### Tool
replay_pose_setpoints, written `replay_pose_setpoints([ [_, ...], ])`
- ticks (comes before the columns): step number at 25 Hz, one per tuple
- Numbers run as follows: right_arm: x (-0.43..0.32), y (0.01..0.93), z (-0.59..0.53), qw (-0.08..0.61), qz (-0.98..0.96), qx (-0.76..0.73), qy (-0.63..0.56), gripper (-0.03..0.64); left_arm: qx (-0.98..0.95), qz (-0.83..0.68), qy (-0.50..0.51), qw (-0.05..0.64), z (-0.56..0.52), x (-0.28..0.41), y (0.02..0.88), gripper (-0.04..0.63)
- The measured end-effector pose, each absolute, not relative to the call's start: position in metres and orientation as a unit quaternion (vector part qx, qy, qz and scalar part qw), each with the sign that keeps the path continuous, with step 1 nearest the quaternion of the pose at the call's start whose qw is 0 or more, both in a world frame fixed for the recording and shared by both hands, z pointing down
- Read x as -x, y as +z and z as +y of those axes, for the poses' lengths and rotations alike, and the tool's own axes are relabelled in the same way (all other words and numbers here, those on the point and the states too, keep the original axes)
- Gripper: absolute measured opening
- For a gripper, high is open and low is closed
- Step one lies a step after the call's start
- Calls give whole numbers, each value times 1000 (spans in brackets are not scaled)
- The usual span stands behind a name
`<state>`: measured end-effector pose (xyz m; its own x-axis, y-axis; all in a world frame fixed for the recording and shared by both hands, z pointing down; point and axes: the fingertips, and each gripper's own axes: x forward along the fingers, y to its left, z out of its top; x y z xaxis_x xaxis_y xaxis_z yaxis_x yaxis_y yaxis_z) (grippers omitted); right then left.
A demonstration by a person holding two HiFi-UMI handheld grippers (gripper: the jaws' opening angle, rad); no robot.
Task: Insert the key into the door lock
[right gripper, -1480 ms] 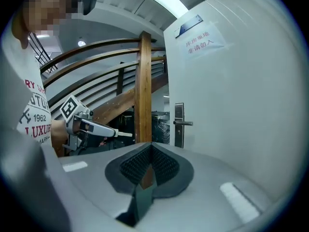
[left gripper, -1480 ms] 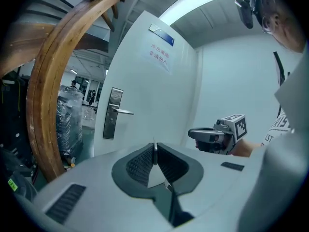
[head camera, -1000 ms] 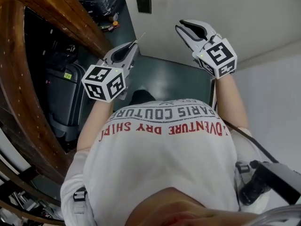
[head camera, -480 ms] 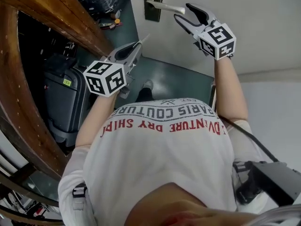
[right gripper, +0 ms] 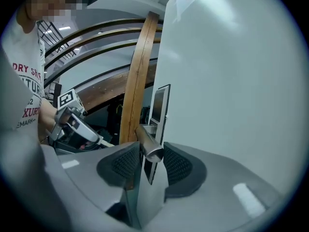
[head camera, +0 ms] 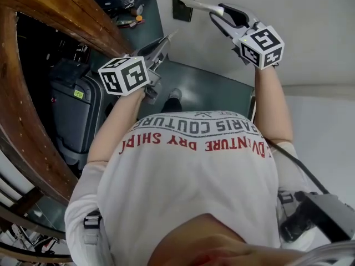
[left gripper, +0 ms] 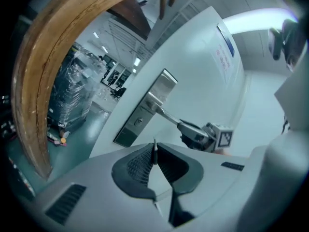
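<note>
Before white door (head camera: 310,15), pinches key (left gripper: 154,154) in shut fingers of left gripper (head camera: 160,47), apart from lock plate (left gripper: 145,111) (keyhole showing), and clasps end of handle (right gripper: 146,140) in fingers of right gripper (right gripper: 147,153), just closed inward.

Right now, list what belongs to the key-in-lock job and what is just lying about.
Job: thin silver key, pinched in the left gripper; silver lock plate on the white door; silver lever handle, the jaws of the right gripper have just been closing round it.
Lying about: black suitcase; plastic-wrapped stack; curved wooden beam.
</note>
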<state>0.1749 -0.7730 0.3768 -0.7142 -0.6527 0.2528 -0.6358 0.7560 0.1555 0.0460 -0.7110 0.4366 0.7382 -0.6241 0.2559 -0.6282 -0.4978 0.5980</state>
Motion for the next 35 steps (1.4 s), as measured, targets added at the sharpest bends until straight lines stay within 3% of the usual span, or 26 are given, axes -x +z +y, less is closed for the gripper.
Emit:
replay_pose_setpoints([
  [5, -175, 377, -772, 147, -923, -356, -22, 150, -790, -365, -153, 468, -759, -37, 434, 23],
  [13, -175, 377, -773, 151, -922, -357, -15, 150, -699, -343, -286, 559, -793, -54, 463, 23],
  [35, -174, 376, -772, 151, -922, -357, -9, 150, -653, -358, -363, 560, -806, -78, 464, 23],
])
